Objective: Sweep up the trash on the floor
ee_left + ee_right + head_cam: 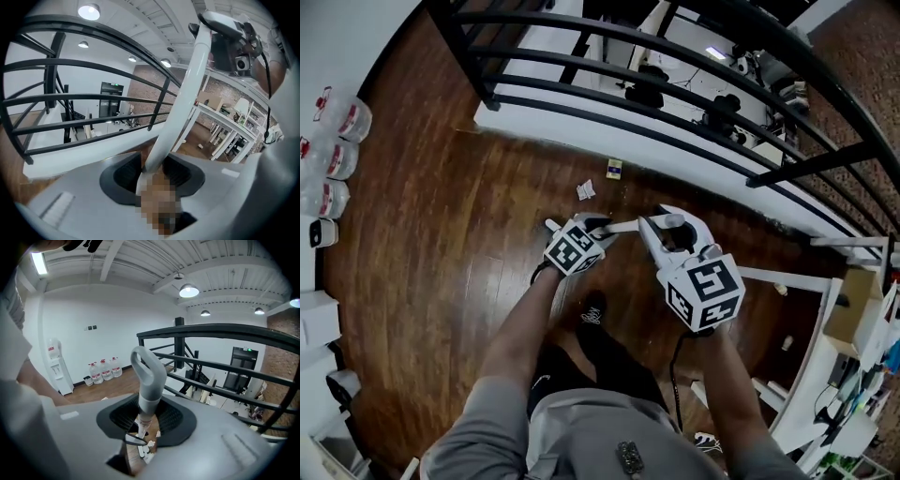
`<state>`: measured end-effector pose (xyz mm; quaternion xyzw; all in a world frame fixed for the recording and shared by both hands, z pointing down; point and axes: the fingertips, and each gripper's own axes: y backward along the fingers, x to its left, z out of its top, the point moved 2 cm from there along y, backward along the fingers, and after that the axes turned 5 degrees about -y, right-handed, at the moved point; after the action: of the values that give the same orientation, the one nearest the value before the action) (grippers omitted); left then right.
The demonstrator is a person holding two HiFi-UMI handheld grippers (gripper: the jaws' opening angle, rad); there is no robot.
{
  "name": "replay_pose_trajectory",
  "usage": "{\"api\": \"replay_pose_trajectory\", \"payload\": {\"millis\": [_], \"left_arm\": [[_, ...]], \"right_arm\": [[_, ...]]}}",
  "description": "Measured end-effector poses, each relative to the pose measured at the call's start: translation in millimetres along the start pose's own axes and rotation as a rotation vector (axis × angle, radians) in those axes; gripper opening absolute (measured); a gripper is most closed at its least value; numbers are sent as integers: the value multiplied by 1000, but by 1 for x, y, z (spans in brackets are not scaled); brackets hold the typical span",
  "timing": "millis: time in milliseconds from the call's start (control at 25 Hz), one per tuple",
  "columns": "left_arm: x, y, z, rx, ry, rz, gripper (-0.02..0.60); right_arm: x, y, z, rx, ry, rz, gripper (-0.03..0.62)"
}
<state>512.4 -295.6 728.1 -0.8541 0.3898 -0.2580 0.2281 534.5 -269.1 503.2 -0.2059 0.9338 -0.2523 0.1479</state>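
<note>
Trash point(145, 448), small white scraps, lies on the floor point(441, 244) just below the jaws of the right gripper point(148, 417), which clamp a gray loop handle point(149, 376). The jaws of the left gripper point(152, 172) clamp a white pole point(187, 93), probably so that both tools can reach the scraps.

A crumpled white paper scrap point(586, 189) and a small yellow-and-black packet point(614, 168) lie close together on the dark wood floor point(441, 234). My left gripper point(152, 171) clamps a long white pole point(185, 93) that slants upward. My right gripper point(147, 416) clamps a grey loop-topped handle point(149, 376), upright, with white scraps point(145, 448) on the floor below it.
</note>
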Motion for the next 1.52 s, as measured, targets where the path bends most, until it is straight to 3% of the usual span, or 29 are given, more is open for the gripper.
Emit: {"api": "replay_pose_trajectory", "payload": {"millis": [400, 640, 920, 1120, 1520], "left_arm": [[-14, -16, 63, 27, -112, -68, 136], [8, -5, 65, 75, -175, -123, 137], [52, -26, 40, 177, -230, -245, 140], [59, -56, 57, 129, -251, -333, 143], [19, -103, 87, 159, -420, -557, 144]], "right_arm": [[-37, 42, 34, -106, -67, -44, 101], [-47, 32, 39, -134, -174, -113, 101], [-65, -14, 15, -83, -332, -245, 101], [-87, -19, 21, -105, -327, -359, 101], [-113, 29, 5, -136, -402, -611, 101]]}}
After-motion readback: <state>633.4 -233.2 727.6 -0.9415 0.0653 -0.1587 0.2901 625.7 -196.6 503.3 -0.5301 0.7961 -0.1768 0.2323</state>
